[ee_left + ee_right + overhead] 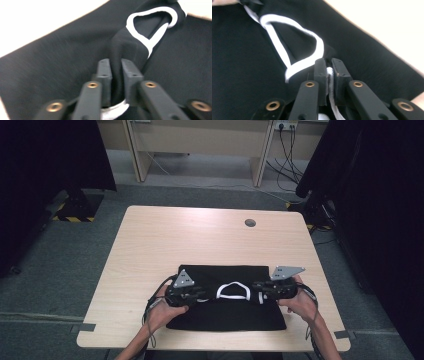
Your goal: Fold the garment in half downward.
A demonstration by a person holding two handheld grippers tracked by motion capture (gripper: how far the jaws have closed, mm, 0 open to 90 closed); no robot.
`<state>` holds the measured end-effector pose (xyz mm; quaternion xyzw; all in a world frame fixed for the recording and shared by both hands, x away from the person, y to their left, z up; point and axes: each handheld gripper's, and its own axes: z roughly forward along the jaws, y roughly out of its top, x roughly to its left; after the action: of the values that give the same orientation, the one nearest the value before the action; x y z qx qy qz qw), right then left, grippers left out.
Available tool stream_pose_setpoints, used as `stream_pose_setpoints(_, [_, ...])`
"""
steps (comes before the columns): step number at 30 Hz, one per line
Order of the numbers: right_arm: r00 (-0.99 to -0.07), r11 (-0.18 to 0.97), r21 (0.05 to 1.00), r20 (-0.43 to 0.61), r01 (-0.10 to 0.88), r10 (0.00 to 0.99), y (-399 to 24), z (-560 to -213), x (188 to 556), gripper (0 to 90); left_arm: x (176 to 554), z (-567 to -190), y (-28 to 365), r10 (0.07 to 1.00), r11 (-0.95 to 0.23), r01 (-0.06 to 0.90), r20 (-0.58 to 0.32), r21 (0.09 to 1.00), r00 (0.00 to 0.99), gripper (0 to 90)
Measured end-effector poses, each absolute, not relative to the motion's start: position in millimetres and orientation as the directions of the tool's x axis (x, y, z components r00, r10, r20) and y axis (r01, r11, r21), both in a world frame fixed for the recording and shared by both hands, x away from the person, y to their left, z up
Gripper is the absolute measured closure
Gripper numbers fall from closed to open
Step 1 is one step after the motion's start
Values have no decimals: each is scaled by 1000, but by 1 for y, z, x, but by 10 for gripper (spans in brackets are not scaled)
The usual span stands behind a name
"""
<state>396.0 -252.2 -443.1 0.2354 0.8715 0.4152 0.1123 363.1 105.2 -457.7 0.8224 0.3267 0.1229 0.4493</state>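
A black garment with a white-trimmed neck opening lies folded on the near half of the wooden table. My left gripper sits left of that opening, shut on a raised fold of the black cloth. My right gripper sits to its right, shut on the white-edged hem. Both grippers lift the cloth slightly, and the white trim loops between them.
A round cable hole marks the far right of the table. Beyond stand wooden furniture legs and wall sockets with cables. Dark curtains flank both sides. The person's hands come in from the near edge.
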Motion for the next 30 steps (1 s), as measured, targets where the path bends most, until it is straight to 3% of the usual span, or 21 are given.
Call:
stream_pose_setpoints(3, [-871, 535, 804, -45, 259, 490, -258, -424, 378, 853, 350, -441, 111, 636, -368, 376, -65, 851, 769, 837])
stream_pose_setpoints(6, [-875, 498, 844, -78, 197, 478, -271, -413, 342, 850, 323, -430, 120, 609, -360, 331, -49, 872, 792, 813])
stream_pose_setpoints(8, [-877, 497, 843, -68, 204, 476, -276, -418, 324, 809, 309, -435, 121, 586, -383, 333, -52, 862, 809, 758])
stream_pose_setpoints(10, [-872, 505, 831, -50, 234, 487, -280, -426, 309, 693, 296, -441, 123, 560, -375, 352, -94, 858, 824, 691])
stream_pose_setpoints(12, [-864, 499, 824, -23, 268, 502, -284, -431, 298, 588, 289, -444, 123, 553, -359, 367, -121, 858, 825, 550])
stream_pose_setpoints(14, [-854, 490, 829, -27, 271, 519, -288, -431, 294, 559, 290, -443, 123, 563, -337, 374, -133, 864, 815, 450])
stream_pose_setpoints(18, [-834, 476, 837, -45, 269, 550, -284, -423, 302, 530, 302, -439, 115, 611, -296, 385, -136, 874, 780, 337])
stream_pose_setpoints(23, [-838, 526, 805, -66, 276, 542, -266, -429, 314, 526, 321, -452, 103, 671, -326, 432, -116, 840, 732, 310])
stream_pose_setpoints(30, [-825, 634, 696, -105, 338, 555, -272, -465, 311, 540, 308, -480, 110, 680, -460, 447, -19, 767, 733, 296])
